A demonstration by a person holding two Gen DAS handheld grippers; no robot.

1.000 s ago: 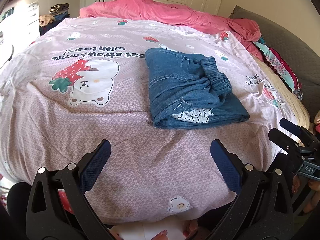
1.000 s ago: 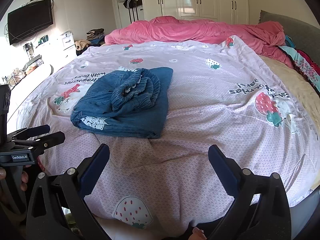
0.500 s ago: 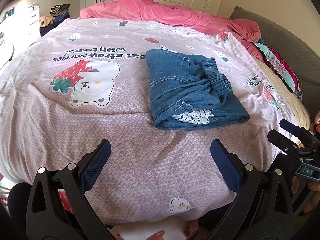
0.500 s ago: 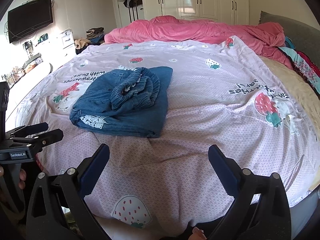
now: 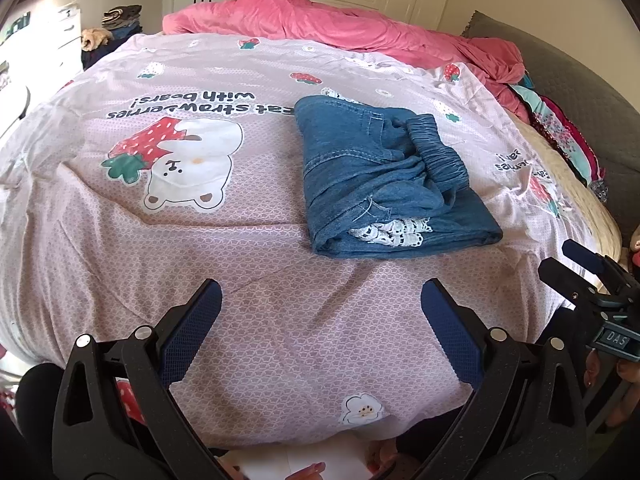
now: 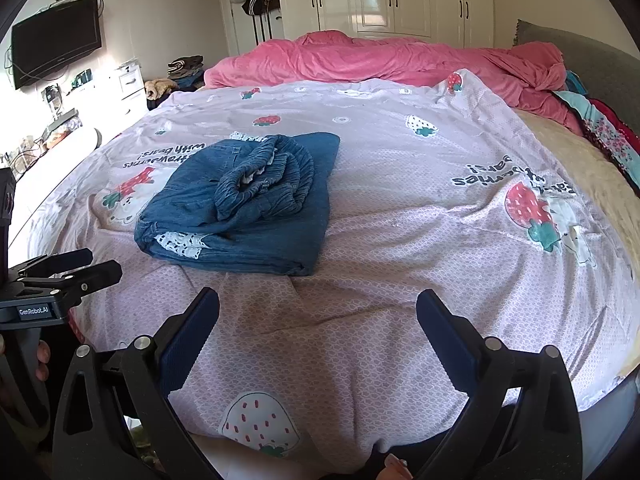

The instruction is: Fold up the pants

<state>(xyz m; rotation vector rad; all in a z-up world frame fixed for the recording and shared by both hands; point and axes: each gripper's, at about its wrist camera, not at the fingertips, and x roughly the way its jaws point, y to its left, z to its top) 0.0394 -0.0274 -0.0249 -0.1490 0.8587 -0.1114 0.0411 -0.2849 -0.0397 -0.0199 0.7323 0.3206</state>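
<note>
We read "eat strawberries with bears!" on the bedspread (image 5: 280,320) under the folded pants (image 5: 384,184); both grippers' jaws spread, empty.

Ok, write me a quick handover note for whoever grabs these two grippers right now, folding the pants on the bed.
Left gripper: open, empty, held over the near edge of the bed, short of the pants.
Right gripper: open, empty, also back at the near edge, beside the left one.
Denim pants: lying on the pink strawberry bedspread, folded into a compact stack, elastic waistband bunched on top, white lace trim showing at the near edge.
Done: the folds look made; nothing is gripped.
Left: probably only tidying the bunched waistband if a flatter stack is wanted.
</note>
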